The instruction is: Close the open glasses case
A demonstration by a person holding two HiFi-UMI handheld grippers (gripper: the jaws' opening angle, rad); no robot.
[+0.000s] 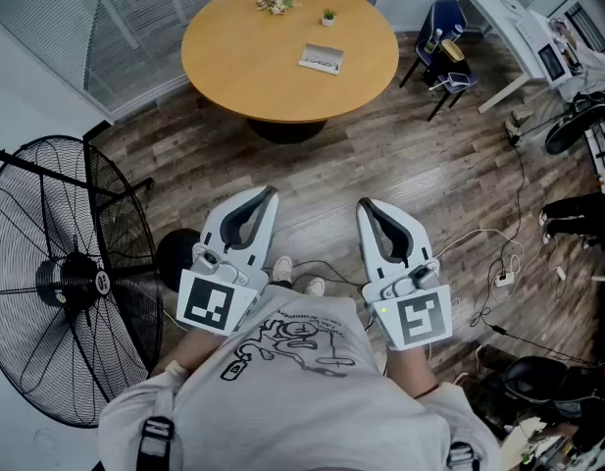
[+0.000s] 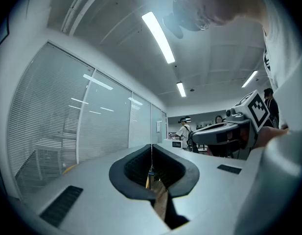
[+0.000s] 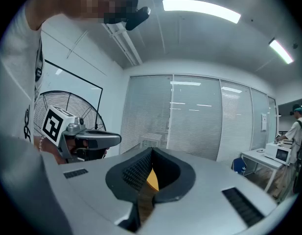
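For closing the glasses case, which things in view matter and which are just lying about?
Belongs to the job:
- glasses case, lying on the round table
- left gripper and right gripper, both shut and empty, well short of the table

Just lying about:
- flowers
- small potted plant
- floor fan
- blue chair
- white desk

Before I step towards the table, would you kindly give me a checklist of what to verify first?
1. Left gripper empty and shut: ok.
2. Right gripper empty and shut: ok.
3. Glasses case in view on the round table: ok.
4. Glasses case within reach: not ok, the table stands well ahead.
5. Glasses case lid open: cannot tell, too small.
6. Fan off the path, at the left: ok.
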